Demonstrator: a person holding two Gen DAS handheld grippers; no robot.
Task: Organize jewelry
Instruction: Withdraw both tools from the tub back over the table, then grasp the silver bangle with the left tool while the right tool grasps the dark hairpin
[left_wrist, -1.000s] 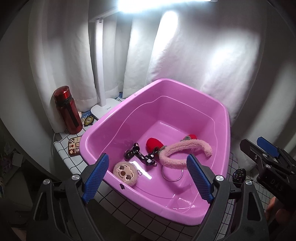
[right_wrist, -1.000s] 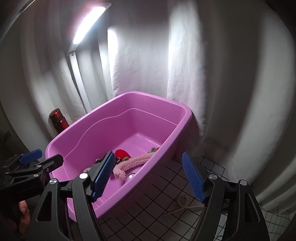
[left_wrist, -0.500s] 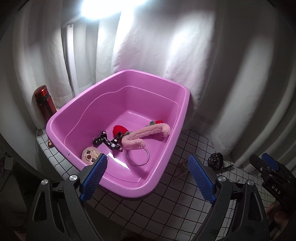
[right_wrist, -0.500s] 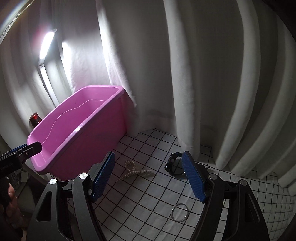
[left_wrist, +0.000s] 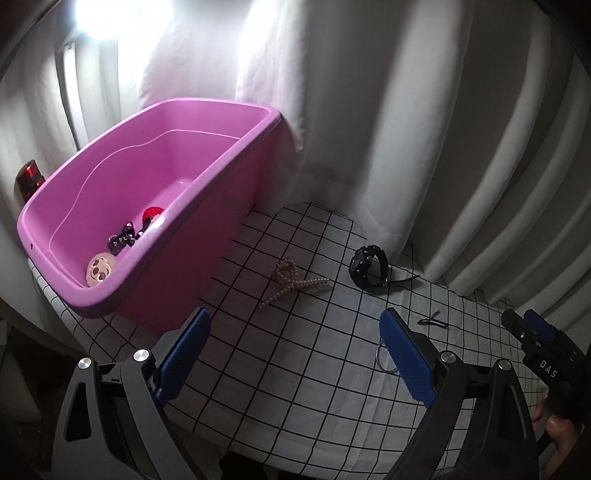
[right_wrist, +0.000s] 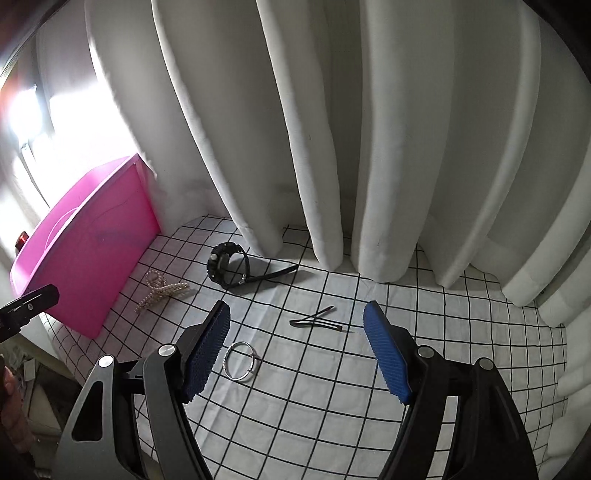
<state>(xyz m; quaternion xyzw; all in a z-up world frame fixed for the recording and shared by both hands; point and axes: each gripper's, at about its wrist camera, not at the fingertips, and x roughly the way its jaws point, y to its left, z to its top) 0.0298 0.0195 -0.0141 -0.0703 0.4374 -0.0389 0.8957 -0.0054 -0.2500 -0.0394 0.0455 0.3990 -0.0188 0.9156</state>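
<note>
Left wrist view: left gripper (left_wrist: 293, 354) fingers spread, empty; pink tub (left_wrist: 207, 110) holds earlier pieces, pearl strand (left_wrist: 291, 282) and watch (left_wrist: 369, 266) on bench – view swung off tub since a second ago.

Right wrist view: right gripper (right_wrist: 295, 350) fingers apart, empty, above hairpins (right_wrist: 317, 321), ring (right_wrist: 242, 360) near – next pick needs descent, closing.

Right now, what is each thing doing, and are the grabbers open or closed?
Left gripper: open, empty.
Right gripper: open, empty.
Pink plastic tub: upright, holding trinkets.
Pearl bead strand: loose on the checked cloth.
Black wristwatch: on its side, strap unbuckled.
Silver ring bangle: lying flat.
Dark hair clips: lying crossed.
</note>
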